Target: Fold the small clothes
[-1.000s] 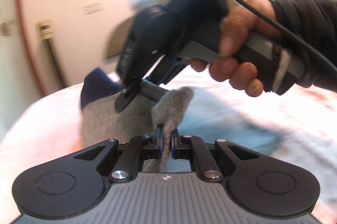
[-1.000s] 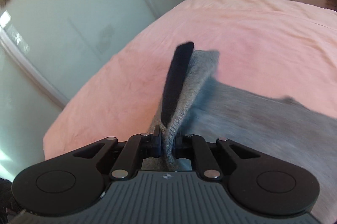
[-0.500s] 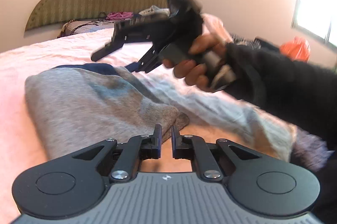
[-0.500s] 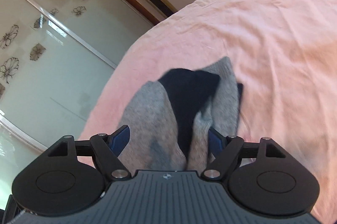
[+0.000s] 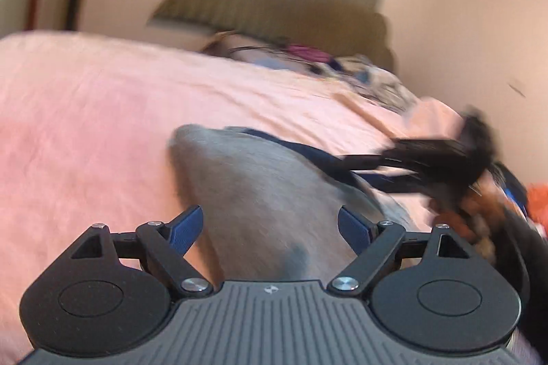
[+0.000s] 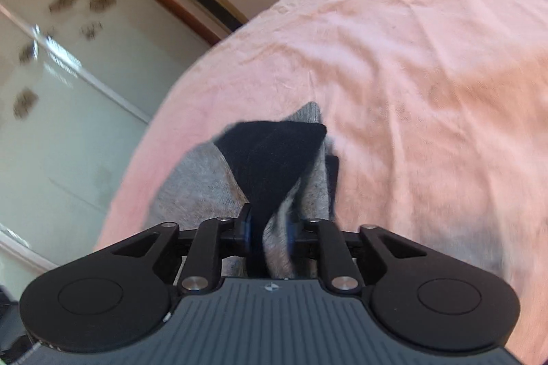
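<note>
A grey sock with a dark navy cuff [image 5: 260, 193] lies on the pink bedsheet [image 5: 85, 125]. My left gripper [image 5: 270, 228] is open, its blue pads either side of the grey fabric, holding nothing. In the right wrist view the same sock [image 6: 191, 180] shows its navy cuff [image 6: 274, 159] standing up. My right gripper [image 6: 269, 236] is shut on the sock, pinching navy cuff and grey fabric together. The right gripper also shows blurred at the right of the left wrist view [image 5: 438, 159].
A padded headboard [image 5: 274, 8] and a pile of clothes and cables [image 5: 342, 67] are at the far end of the bed. A glass wardrobe door [image 6: 68, 90] stands beyond the bed's left edge. An orange object [image 5: 537, 204] is at the far right.
My left gripper let go of the sock and has now opened wide. My right gripper opened half a second ago and has now shut again on the cuff.
</note>
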Tool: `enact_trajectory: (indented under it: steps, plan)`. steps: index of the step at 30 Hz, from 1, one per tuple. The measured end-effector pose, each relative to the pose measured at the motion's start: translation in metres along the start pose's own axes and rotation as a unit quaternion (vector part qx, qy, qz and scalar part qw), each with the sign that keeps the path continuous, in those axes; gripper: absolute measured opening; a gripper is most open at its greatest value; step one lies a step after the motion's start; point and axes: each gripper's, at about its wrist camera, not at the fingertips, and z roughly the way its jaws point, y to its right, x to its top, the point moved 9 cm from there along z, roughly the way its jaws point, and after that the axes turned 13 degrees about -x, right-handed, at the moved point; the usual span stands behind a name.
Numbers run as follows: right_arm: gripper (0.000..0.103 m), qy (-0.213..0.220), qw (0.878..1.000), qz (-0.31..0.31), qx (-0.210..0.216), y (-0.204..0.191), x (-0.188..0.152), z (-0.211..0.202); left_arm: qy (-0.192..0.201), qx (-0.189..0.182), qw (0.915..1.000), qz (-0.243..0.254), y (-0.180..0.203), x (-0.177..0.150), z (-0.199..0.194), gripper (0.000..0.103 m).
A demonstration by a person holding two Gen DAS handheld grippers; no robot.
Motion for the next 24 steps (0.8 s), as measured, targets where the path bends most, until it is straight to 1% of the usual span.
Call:
enact_trajectory:
  steps: [1, 2, 3, 4, 6, 7, 8, 9, 10, 11, 12, 13, 14, 15, 16, 17, 18, 19, 20, 21, 23, 24]
  plan:
    - [0.054, 0.026, 1.000, 0.002, -0.004, -0.003, 0.001, -0.014, 0.010, 0.000, 0.9999, -0.003, 0.001, 0.006, -0.002, 0.086]
    - [0.055, 0.044, 0.999, 0.002, -0.008, -0.006, 0.000, -0.026, 0.015, -0.009, 0.9997, 0.017, 0.009, 0.008, -0.003, 0.086]
    - [0.055, 0.056, 0.998, -0.004, -0.007, -0.012, -0.003, -0.036, 0.017, -0.018, 0.9984, 0.050, 0.021, 0.006, -0.005, 0.086]
    - [0.055, 0.059, 0.998, -0.015, 0.004, -0.023, -0.009, -0.045, 0.012, -0.030, 0.9955, 0.089, 0.036, 0.001, -0.005, 0.086]
    - [0.056, 0.051, 0.997, -0.040, 0.033, -0.048, -0.024, -0.053, -0.028, -0.065, 0.9841, 0.163, 0.066, -0.023, 0.008, 0.087]
    - [0.068, 0.041, 0.997, -0.043, 0.050, -0.058, -0.032, -0.052, -0.057, -0.073, 0.9764, 0.195, 0.077, -0.037, 0.017, 0.087]
    - [0.075, 0.027, 0.997, -0.046, 0.059, -0.064, -0.040, -0.047, -0.089, -0.073, 0.9677, 0.224, 0.082, -0.055, 0.031, 0.087]
    - [0.085, 0.013, 0.997, -0.055, 0.049, -0.067, -0.048, -0.037, -0.120, -0.072, 0.9619, 0.235, 0.081, -0.071, 0.039, 0.087]
    - [0.084, 0.001, 0.998, -0.064, 0.021, -0.063, -0.054, -0.026, -0.152, -0.073, 0.9593, 0.227, 0.076, -0.083, 0.048, 0.087]
    - [0.079, -0.012, 0.997, -0.070, -0.023, -0.051, -0.059, -0.013, -0.165, -0.073, 0.9602, 0.213, 0.065, -0.096, 0.052, 0.086]
    - [0.056, 0.000, 0.997, -0.069, -0.030, -0.040, -0.059, -0.010, -0.144, -0.079, 0.9625, 0.216, 0.062, -0.095, 0.048, 0.086]
    - [0.043, 0.003, 0.999, -0.037, -0.020, -0.028, -0.056, -0.012, -0.144, -0.080, 0.9649, 0.205, 0.061, -0.093, 0.042, 0.086]
    - [0.038, -0.006, 1.000, 0.000, -0.012, -0.019, -0.054, -0.014, -0.140, -0.080, 0.9683, 0.191, 0.062, -0.089, 0.032, 0.086]
    - [0.037, -0.012, 1.000, 0.016, -0.009, -0.016, -0.053, -0.019, -0.127, -0.089, 0.9717, 0.179, 0.063, -0.082, 0.022, 0.086]
    - [0.044, -0.008, 1.000, 0.006, -0.011, -0.019, -0.054, -0.026, -0.109, -0.096, 0.9745, 0.171, 0.064, -0.075, 0.010, 0.087]
    - [0.049, 0.001, 1.000, -0.005, -0.013, -0.023, -0.054, -0.036, -0.096, -0.095, 0.9768, 0.166, 0.062, -0.069, -0.002, 0.087]
    - [0.062, 0.009, 1.000, -0.014, -0.009, -0.027, -0.057, -0.047, -0.092, -0.086, 0.9788, 0.161, 0.060, -0.067, -0.011, 0.087]
    - [0.069, 0.013, 1.000, -0.014, -0.003, -0.027, -0.058, -0.055, -0.087, -0.073, 0.9812, 0.156, 0.056, -0.067, -0.019, 0.087]
    - [0.069, 0.012, 1.000, -0.009, -0.001, -0.024, -0.061, -0.062, -0.084, -0.058, 0.9823, 0.157, 0.054, -0.068, -0.023, 0.087]
    - [0.068, 0.008, 1.000, -0.004, -0.003, -0.020, -0.063, -0.067, -0.087, -0.044, 0.9813, 0.166, 0.051, -0.070, -0.025, 0.087]
    - [0.067, -0.007, 1.000, -0.005, -0.008, -0.014, -0.072, -0.069, -0.106, -0.009, 0.9740, 0.200, 0.047, -0.079, -0.017, 0.087]
    - [0.061, -0.019, 1.000, -0.007, -0.015, -0.011, -0.080, -0.068, -0.114, 0.005, 0.9704, 0.213, 0.046, -0.085, -0.015, 0.086]
